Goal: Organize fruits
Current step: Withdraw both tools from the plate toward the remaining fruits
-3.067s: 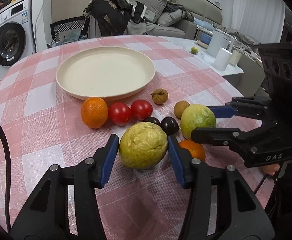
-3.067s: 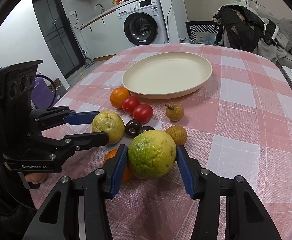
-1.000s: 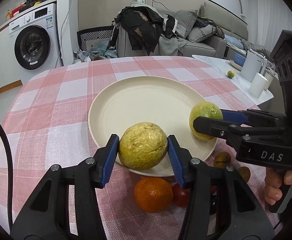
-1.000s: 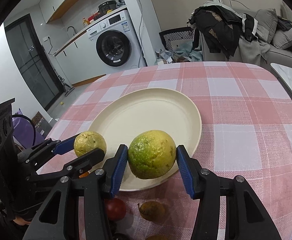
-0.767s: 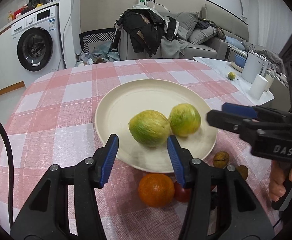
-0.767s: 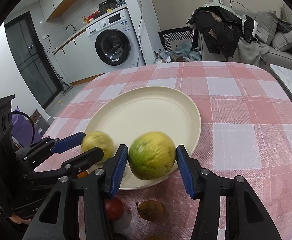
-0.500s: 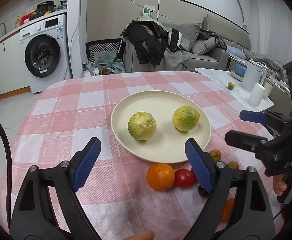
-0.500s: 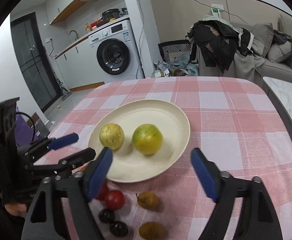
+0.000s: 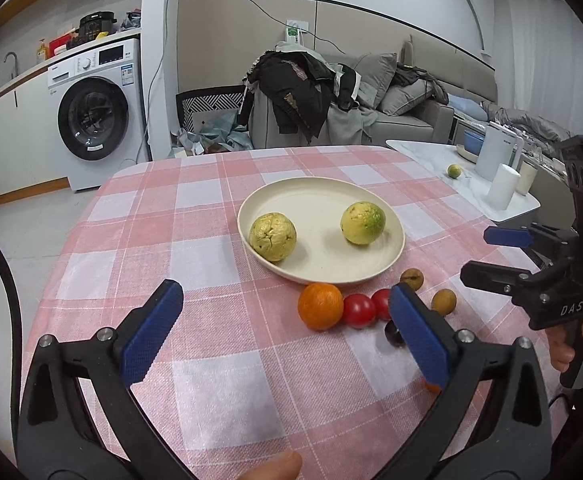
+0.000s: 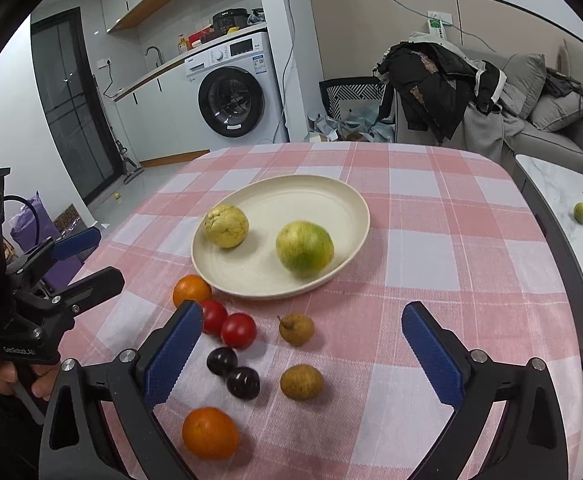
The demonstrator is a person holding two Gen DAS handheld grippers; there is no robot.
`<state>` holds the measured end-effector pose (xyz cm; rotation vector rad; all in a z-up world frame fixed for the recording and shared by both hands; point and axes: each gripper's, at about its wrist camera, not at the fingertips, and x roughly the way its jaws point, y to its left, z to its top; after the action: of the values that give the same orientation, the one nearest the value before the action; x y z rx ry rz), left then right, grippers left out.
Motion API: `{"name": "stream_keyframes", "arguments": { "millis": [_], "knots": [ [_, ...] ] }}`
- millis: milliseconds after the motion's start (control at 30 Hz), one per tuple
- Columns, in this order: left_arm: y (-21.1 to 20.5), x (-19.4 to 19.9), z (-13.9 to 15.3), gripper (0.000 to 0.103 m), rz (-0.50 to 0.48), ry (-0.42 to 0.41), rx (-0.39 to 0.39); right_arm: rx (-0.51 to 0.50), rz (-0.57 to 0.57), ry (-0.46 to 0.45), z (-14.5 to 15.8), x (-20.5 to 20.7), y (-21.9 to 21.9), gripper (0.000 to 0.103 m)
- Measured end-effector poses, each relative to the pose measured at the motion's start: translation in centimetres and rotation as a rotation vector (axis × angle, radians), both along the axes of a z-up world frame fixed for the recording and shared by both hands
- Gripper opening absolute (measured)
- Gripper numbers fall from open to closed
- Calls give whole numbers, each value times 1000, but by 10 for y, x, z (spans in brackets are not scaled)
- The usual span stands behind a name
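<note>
Both tongs are spreading wide with nothing between the pads. Ahead of the left gripper, a wrinkled yellow guava and a green-yellow guava are sitting apart on the cream plate. Its right pad is hiding part of one cherry tomato and a dark plum. Below the right gripper, an orange is lying just beside its left finger, whose tip is partly covering another tomato. The green-yellow guava is looking blurred there.
</note>
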<state>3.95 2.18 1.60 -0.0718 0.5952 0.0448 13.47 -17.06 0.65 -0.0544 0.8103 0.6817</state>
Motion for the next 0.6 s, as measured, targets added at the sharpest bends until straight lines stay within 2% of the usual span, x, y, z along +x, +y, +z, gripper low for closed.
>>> {"name": "stream_keyframes", "arguments": {
  "millis": [300, 600],
  "knots": [
    [1, -6, -6, 103, -7, 34, -16, -62, 26, -15, -3, -16, -3, 102],
    [-23, -1, -14, 103, -69, 73, -2, -129, 48, -7, -11, -16, -4, 102]
  ]
}}
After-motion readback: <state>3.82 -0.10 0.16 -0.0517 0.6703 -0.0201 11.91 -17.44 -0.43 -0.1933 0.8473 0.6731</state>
